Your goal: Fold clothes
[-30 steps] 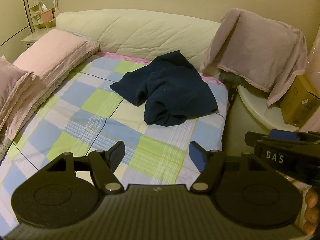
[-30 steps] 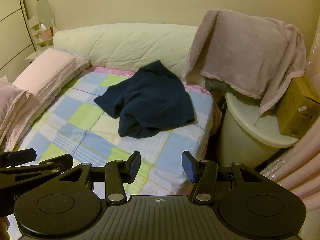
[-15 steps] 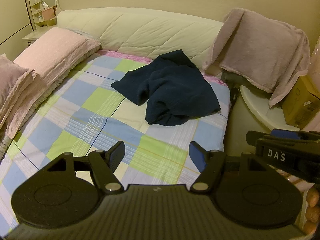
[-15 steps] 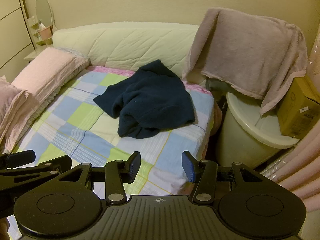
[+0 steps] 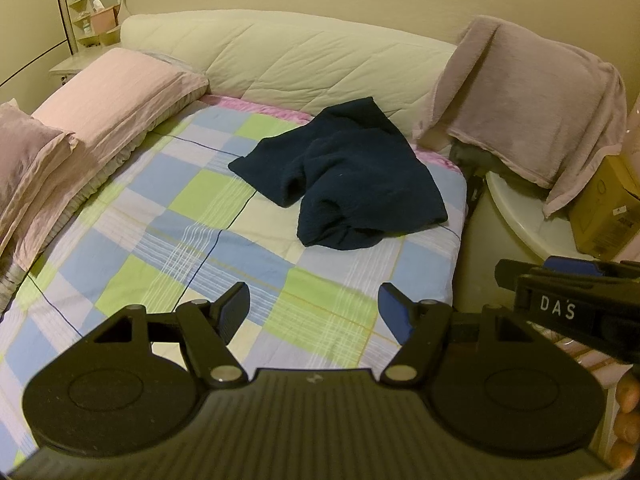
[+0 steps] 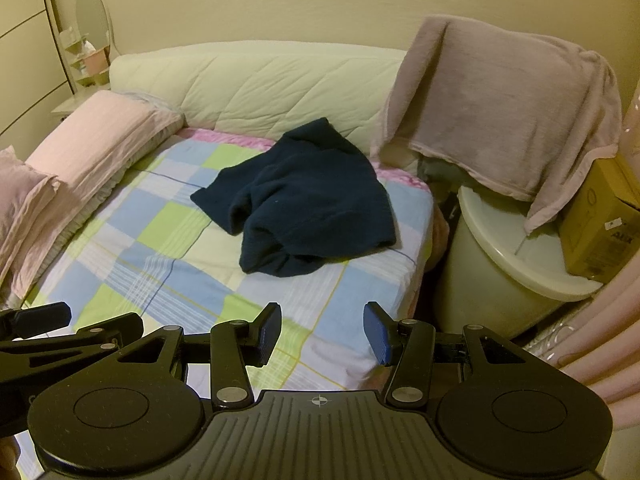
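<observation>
A crumpled dark navy garment lies on the checked bedsheet, toward the far right corner of the bed. My left gripper hovers open above the near part of the sheet, well short of the garment, with nothing between its fingers. My right gripper is likewise open and empty, over the bed's near right edge. The right gripper's side shows at the right of the left wrist view, and the left gripper's side at the lower left of the right wrist view.
Pink pillows line the bed's left side, with a padded cream headboard behind. A mauve blanket drapes over something at the right, above a round white table holding a cardboard box.
Both views have edged slightly closer to the bed and shifted a little. The garment lies unmoved, and both grippers stay open.
</observation>
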The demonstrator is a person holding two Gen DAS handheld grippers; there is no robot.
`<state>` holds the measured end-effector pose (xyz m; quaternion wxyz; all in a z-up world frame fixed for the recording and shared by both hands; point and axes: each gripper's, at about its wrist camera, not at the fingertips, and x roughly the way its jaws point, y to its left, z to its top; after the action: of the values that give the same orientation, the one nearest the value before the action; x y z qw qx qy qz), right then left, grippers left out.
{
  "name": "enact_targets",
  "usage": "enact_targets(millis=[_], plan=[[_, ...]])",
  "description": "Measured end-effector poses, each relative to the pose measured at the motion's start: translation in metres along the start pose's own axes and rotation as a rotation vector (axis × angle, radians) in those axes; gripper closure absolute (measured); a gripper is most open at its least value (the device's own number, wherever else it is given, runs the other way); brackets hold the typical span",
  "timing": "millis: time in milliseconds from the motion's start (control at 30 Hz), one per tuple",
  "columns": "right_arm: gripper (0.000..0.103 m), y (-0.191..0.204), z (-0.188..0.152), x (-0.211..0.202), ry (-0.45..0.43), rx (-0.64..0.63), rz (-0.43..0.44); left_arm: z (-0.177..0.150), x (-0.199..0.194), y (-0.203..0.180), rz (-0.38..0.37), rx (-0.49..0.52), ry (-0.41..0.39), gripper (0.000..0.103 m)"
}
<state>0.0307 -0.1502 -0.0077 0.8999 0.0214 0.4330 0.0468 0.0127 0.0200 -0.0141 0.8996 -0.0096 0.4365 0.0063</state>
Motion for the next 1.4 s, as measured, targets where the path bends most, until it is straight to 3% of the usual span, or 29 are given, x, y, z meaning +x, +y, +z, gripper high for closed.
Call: enact_targets(millis=[800,1400], plan=[[0.054,0.005,0.008,0.008,0.001,-0.021,0.006,0.003,0.003,0.012,0.012,-0.038,-0.005,0.035],[0.054,-0.019,0.040,0.066,0.075,-0.049,0.054,0.036,0.049,-0.002,0.068,-0.070,0.061,0.035]])
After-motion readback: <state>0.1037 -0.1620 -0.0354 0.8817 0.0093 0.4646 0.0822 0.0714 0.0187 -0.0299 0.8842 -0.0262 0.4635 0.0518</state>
